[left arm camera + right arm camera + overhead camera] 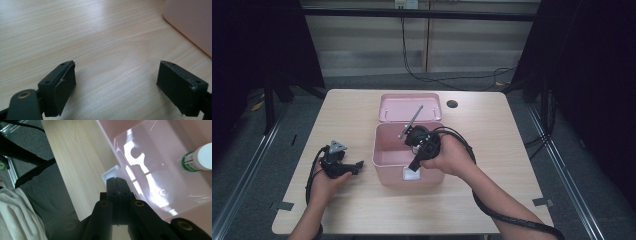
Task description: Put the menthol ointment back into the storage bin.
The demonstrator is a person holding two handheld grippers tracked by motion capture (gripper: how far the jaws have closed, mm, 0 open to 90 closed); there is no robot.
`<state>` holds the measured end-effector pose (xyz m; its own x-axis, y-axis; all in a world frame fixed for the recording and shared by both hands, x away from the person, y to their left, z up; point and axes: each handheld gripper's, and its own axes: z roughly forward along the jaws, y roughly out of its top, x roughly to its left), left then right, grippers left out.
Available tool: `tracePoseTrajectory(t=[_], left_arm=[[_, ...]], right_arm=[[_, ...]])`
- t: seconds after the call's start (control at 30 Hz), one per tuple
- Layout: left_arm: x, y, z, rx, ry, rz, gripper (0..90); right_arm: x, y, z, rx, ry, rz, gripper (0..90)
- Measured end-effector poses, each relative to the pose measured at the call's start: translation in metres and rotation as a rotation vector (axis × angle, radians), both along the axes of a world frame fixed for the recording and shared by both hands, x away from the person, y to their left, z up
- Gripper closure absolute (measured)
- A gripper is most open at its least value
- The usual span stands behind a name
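The right gripper (414,165), jaws pressed together on nothing at the frame's centre, hangs over the pink plastic bin's (384,165) near rim, so it should part them before descending onto the white green-banded bottle (200,158) lying inside, while the left gripper (357,165) idles open.

White bottle (202,157) cut off by the frame edge

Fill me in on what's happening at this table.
A person works at a wooden table with a gripper in each hand. The right gripper, jaws shut with nothing between them, is held over the near edge of an open pink box. A white bottle with a green band lies inside. The box's lid lies behind it. The left gripper rests open beside the box.
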<state>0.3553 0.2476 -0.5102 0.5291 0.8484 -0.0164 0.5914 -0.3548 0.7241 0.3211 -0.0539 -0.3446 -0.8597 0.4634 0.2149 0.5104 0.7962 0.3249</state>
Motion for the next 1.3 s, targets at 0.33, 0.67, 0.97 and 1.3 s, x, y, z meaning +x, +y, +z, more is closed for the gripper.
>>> tracePoseTrajectory(t=[0.33, 0.67, 0.97, 1.3], left_arm=[[0.000, 0.000, 0.000, 0.000, 0.000, 0.000, 14.8], [0.000, 0.000, 0.000, 0.000, 0.000, 0.000, 14.8], [0.000, 0.000, 0.000, 0.000, 0.000, 0.000, 14.8], [0.000, 0.000, 0.000, -0.001, -0.001, 0.000, 14.8]], right_arm=[[-0.003, 0.003, -0.014, -0.002, 0.014, 0.034, 90.0], [-0.004, 0.002, -0.021, 0.002, 0.012, 0.046, 90.0], [-0.006, 0.000, -0.028, 0.003, 0.009, 0.062, 90.0], [-0.008, 0.000, -0.026, 0.003, -0.035, 0.092, 90.0]])
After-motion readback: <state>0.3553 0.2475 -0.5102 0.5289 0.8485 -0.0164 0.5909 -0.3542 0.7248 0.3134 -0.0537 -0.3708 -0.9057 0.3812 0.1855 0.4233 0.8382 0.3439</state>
